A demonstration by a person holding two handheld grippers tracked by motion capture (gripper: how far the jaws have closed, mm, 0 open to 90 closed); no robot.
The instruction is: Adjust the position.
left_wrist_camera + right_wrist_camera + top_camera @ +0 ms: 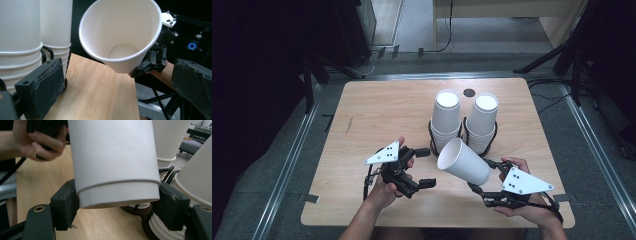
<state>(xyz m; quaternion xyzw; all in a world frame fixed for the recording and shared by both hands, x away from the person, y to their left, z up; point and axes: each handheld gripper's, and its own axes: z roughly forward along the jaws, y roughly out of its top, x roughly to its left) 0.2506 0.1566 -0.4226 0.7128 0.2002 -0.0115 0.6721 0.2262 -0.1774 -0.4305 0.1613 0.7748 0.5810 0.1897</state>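
A plain white paper cup (463, 161), with no writing to be read, is clamped near its base by the right gripper (486, 179), tilted toward 10 o'clock above the table (362, 115); the left gripper (426, 167) is held open.

Paper cup (113, 162) rim beyond top edge

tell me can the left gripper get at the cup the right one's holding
Probably yes: the left gripper is open, the held cup tilts its open mouth toward it, and nothing lies between them.

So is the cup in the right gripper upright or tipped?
Tipped. The paper cup lies nearly sideways in the right gripper, its open, empty mouth toward the left gripper.
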